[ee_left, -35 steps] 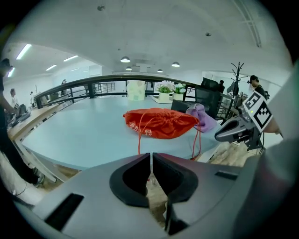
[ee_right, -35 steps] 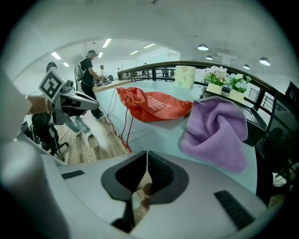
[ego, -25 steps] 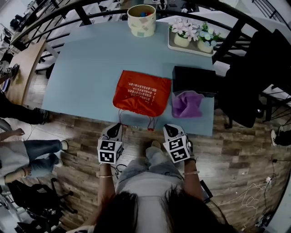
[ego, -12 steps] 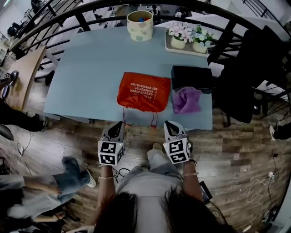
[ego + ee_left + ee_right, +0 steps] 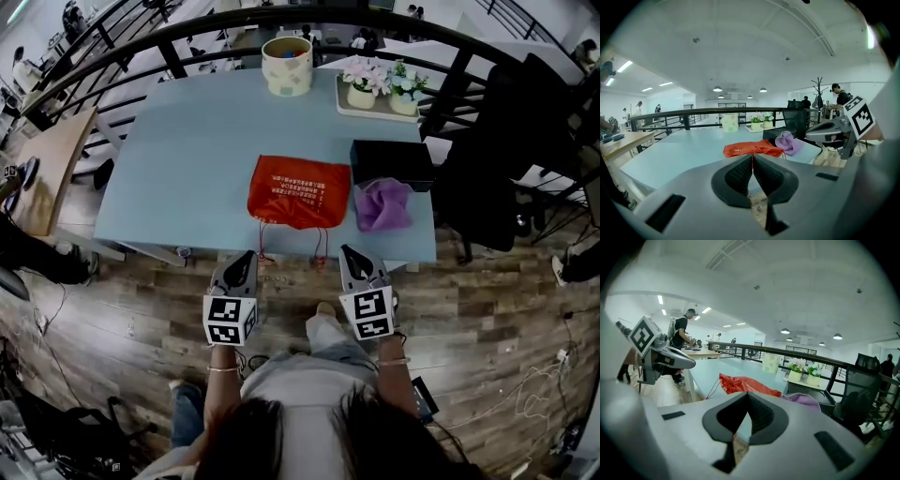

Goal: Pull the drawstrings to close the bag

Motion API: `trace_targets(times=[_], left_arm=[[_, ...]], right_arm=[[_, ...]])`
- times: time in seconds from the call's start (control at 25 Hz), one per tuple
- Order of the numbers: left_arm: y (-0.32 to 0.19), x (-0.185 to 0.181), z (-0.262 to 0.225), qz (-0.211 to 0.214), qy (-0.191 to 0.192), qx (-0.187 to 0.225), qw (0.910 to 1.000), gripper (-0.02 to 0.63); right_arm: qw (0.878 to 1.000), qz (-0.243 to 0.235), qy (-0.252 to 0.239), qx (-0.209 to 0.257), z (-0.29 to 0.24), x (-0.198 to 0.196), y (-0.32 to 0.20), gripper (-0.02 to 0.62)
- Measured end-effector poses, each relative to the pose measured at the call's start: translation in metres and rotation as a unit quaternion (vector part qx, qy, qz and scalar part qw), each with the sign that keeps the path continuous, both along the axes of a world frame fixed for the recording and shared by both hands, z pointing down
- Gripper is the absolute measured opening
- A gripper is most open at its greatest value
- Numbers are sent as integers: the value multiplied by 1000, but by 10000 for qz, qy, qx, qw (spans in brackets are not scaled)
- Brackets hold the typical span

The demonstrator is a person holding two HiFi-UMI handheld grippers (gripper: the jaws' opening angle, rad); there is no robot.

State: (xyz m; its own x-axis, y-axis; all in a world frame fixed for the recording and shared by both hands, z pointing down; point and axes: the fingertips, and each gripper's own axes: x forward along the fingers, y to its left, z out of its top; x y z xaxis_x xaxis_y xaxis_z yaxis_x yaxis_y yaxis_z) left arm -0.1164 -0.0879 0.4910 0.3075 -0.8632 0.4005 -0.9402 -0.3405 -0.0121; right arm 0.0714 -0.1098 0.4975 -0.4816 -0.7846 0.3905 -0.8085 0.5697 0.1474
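The left gripper (image 5: 751, 170) and right gripper (image 5: 747, 395) sit above the person's lap, each with jaws pressed together on nothing, tips just short of the table's (image 5: 178, 159) near edge. Two red drawstrings (image 5: 260, 242) hang off that edge in slack loops. A jaw that opens late could knock a cord aside or catch only one strand (thin cord, easy to miss). The orange bag (image 5: 300, 190) lies flat near the edge, unpinned, so I judge a pull toward the body might slide it off rather than cinch it. The purple cloth (image 5: 382, 204) just beside its right side could drag along. For room, open floor (image 5: 141, 309) lies behind the grippers, bounded by the person's knees. The tabletop left of the bag is bare, and the black box (image 5: 392, 161) crowds the right.
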Motion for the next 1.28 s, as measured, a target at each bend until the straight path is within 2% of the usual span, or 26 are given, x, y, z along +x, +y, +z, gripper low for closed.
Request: trace_targets(times=[0.28,0.48,0.8,1.28], left_arm=[[5,-5,-20,21,148,245,9996,20],[10,-7,-43,91,-157,590,9981,20],[26,-7,-79,128,237,1008,9945,20],[76,-12,-101,148,379,1299,9907,17]], right_arm=[[9993,-21,27,366,-29,-8,9,25],[9975,127,-254,646,-55,-8,14,25],[9950,343,-310,889,-76,-3,32,25],[9918,385,-374,1161,-94,-3,84,25]])
